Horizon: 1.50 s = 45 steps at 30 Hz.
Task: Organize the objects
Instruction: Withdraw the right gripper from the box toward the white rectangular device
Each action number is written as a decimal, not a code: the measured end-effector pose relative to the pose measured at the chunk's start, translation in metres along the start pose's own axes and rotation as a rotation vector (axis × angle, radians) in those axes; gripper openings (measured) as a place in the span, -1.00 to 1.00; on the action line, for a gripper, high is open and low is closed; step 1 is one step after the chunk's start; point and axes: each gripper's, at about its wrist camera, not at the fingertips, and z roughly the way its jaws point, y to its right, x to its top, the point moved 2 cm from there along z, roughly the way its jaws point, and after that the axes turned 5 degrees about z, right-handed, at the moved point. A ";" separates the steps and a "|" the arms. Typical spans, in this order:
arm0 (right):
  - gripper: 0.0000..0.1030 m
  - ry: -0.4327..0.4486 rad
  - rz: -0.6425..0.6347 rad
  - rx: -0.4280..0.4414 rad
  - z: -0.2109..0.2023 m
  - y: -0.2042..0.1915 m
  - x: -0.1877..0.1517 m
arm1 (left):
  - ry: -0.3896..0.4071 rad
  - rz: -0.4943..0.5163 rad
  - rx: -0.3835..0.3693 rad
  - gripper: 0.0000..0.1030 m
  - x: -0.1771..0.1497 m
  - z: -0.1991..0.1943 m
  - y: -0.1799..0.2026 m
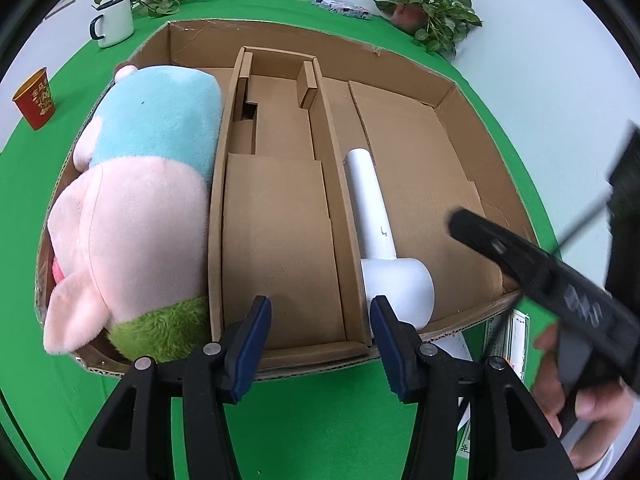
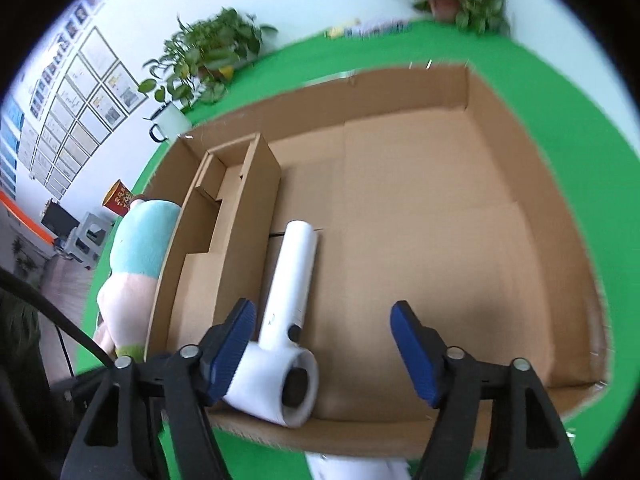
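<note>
- Left wrist view: the left gripper (image 1: 320, 336) hovers with its jaws spread apart and nothing between them, just above the near wall of a large cardboard box (image 1: 400, 60) on a green table (image 1: 320, 432).
- Beyond the gap between the jaws sits a narrow cardboard insert (image 1: 280, 208).
- Left of the jaws, a plush pig (image 1: 136, 200) in pink, blue and green fills the box's left side.
- Just beyond the right jaw lies a white hair dryer (image 1: 384, 248), handle pointing away.
- Right wrist view: the right gripper (image 2: 322, 344) is also spread wide and empty; the dryer's head touches or nearly touches its left finger (image 2: 230, 346).
- Far beyond both jaws stand a white mug (image 1: 114, 22), a red cup (image 1: 36, 98) and potted plants (image 1: 428, 4).
</note>
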 end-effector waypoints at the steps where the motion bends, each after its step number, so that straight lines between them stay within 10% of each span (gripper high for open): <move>1: 0.45 0.021 -0.008 -0.010 -0.006 0.002 -0.003 | -0.002 0.006 0.004 -0.02 0.000 0.000 0.001; 5: 0.55 0.110 -0.045 -0.038 -0.030 0.005 -0.013 | 0.026 0.046 0.044 0.01 0.001 -0.006 0.003; 10: 0.60 0.249 -0.127 -0.074 -0.071 0.002 -0.025 | 0.242 0.119 0.155 0.12 -0.008 -0.058 0.020; 14: 0.61 0.349 -0.190 -0.098 -0.090 -0.008 -0.039 | 0.513 0.169 0.214 0.92 -0.032 -0.113 0.041; 17: 0.61 0.388 -0.223 -0.112 -0.096 -0.011 -0.053 | 0.649 0.178 0.254 0.99 -0.053 -0.141 0.052; 25: 0.61 0.333 -0.192 -0.082 -0.090 -0.005 -0.098 | 0.680 0.155 0.269 0.99 -0.085 -0.150 0.056; 35: 0.61 0.174 -0.345 0.184 -0.066 -0.019 -0.191 | 0.595 0.139 0.249 0.99 -0.129 -0.103 0.052; 45: 0.61 0.158 -0.299 -0.077 -0.069 0.039 -0.182 | 0.527 0.115 0.193 0.99 -0.154 -0.076 0.043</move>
